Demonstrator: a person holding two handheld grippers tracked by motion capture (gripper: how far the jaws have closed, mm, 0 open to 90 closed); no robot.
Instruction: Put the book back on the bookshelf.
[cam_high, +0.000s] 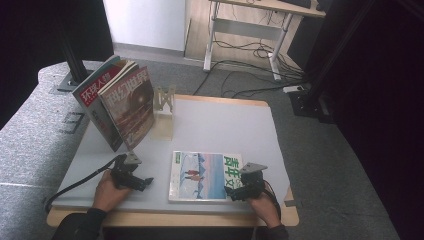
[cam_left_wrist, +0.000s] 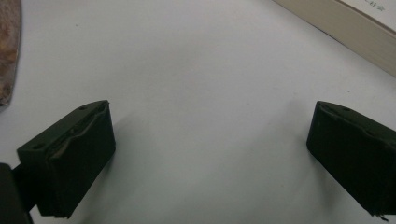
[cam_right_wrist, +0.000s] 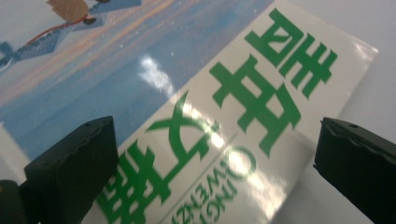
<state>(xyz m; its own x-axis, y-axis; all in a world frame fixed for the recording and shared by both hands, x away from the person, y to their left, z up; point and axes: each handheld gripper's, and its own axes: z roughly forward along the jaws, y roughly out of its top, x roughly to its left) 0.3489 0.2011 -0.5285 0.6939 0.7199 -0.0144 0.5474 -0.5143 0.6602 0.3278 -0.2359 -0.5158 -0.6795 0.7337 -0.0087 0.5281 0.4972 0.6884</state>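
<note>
Magazine (cam_high: 205, 176) lies flat under my right fingers (cam_right_wrist: 215, 154) (spread, empty), long axis leftward toward my left fingers (cam_left_wrist: 210, 154), also spread over bare tabletop (cam_left_wrist: 201, 70).

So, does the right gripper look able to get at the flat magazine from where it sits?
Probably yes. The right gripper hangs over the flat magazine at its near right corner, jaws wide open, with the green title directly below them and nothing between. The left gripper sits off to the side.

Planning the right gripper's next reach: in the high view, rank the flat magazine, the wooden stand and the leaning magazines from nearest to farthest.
From the right gripper:
1. Flat magazine, directly beneath its jaws.
2. Wooden stand, far centre-left.
3. Leaning magazines, far left corner.
</note>
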